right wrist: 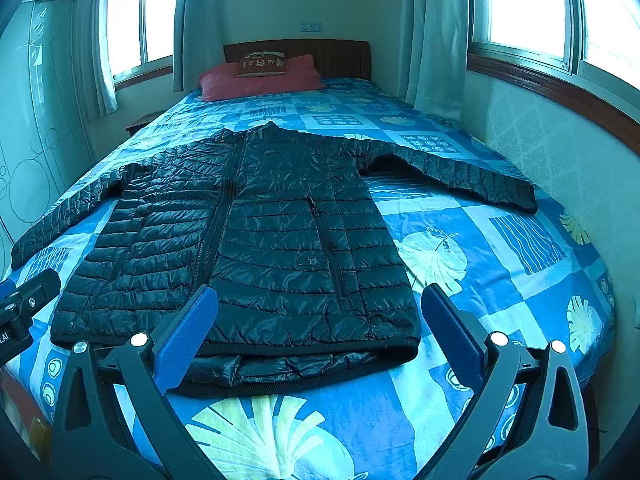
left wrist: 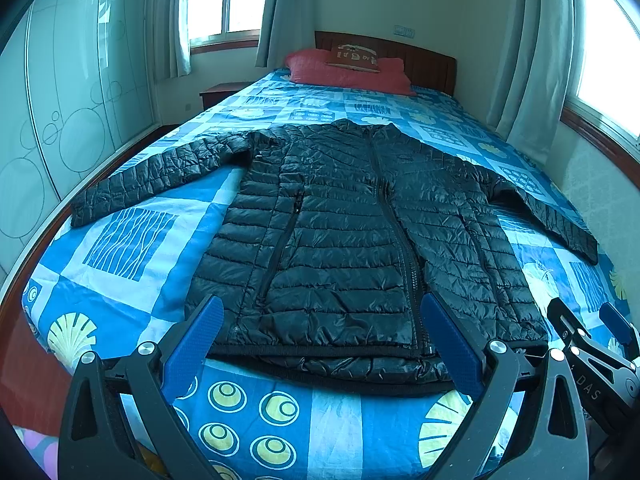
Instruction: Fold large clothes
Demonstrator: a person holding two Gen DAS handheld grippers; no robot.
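A black quilted puffer jacket (left wrist: pixel 340 232) lies flat and zipped on the bed, front up, collar away from me, both sleeves spread out to the sides. It also shows in the right wrist view (right wrist: pixel 256 236). My left gripper (left wrist: pixel 320 312) is open and empty, hovering above the jacket's hem. My right gripper (right wrist: pixel 320 300) is open and empty, hovering above the hem's right corner. The right gripper's side shows at the right edge of the left wrist view (left wrist: pixel 592 344). The left gripper's side shows at the left edge of the right wrist view (right wrist: pixel 24 312).
The bed has a blue patterned sheet (left wrist: pixel 132 288), a red pillow (left wrist: pixel 344 72) and a wooden headboard (left wrist: pixel 424 60). A wardrobe (left wrist: pixel 60 120) stands left. A wall with a window sill (right wrist: pixel 560 92) runs close along the right. A nightstand (left wrist: pixel 220 94) is at the far left.
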